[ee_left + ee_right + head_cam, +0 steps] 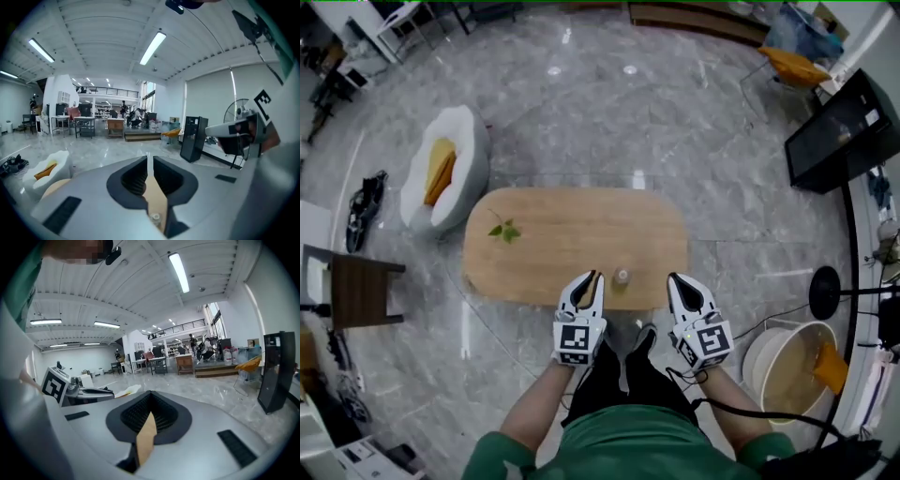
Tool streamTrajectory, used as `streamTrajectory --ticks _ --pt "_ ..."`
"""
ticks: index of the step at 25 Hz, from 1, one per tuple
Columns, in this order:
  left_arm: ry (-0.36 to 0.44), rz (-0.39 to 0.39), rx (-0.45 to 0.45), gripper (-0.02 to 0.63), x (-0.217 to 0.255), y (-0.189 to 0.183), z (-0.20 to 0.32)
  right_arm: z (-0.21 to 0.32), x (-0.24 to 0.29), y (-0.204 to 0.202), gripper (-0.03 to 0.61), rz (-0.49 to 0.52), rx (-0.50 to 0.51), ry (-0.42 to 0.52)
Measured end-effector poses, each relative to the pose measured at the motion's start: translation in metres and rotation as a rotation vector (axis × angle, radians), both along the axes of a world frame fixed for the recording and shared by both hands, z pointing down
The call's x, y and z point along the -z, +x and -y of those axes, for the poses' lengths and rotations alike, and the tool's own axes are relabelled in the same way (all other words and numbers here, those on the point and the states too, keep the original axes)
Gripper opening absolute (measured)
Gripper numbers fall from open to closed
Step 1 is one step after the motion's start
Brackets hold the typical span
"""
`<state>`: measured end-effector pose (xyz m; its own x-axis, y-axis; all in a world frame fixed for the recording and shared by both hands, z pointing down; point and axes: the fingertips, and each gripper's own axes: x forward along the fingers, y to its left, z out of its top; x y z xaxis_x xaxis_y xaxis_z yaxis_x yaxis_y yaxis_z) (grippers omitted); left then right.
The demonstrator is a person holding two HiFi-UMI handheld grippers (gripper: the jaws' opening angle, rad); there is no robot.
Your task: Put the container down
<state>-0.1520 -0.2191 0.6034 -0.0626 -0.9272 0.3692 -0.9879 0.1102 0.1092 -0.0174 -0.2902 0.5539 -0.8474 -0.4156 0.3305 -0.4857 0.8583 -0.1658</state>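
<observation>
We see a rounded light-wood bench [581, 234] on the grey marble floor [581, 112], a small green leafy sprig [503, 230] lying on it, and a white armchair with a yellow cushion [450, 169] near its left end.

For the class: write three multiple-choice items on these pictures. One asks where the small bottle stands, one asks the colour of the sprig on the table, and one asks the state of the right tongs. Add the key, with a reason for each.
1. Where does the small bottle stand?
A. On the floor
B. On the wooden table, near its front edge
C. On the white seat

2. What colour is the sprig lying on the table?
A. Red
B. Blue
C. Green

3. How are the right tongs?
A. Shut, with nothing in them
B. Wide open
C. Shut on the bottle

Key:
1 B: the head view shows the bottle on the wood at the edge nearest the person.
2 C: its leaves show green against the wood.
3 A: the right gripper view shows the jaws together with nothing between them.
</observation>
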Motion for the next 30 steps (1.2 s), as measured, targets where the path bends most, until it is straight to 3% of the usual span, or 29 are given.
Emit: streamTrajectory --ticks 11,21,30 --pt "0.159 0.009 0.061 0.037 0.133 -0.017 -0.027 -0.023 0.101 -0.017 0.014 0.091 0.041 0.071" --pt "0.233 0.037 0.060 0.037 0.190 -0.018 -0.031 -0.043 0.151 -0.021 0.014 0.136 0.082 0.149" --pt "0.270 0.041 0.017 0.037 0.205 -0.004 -0.026 -0.031 0.179 -0.011 0.014 0.178 0.031 0.208"
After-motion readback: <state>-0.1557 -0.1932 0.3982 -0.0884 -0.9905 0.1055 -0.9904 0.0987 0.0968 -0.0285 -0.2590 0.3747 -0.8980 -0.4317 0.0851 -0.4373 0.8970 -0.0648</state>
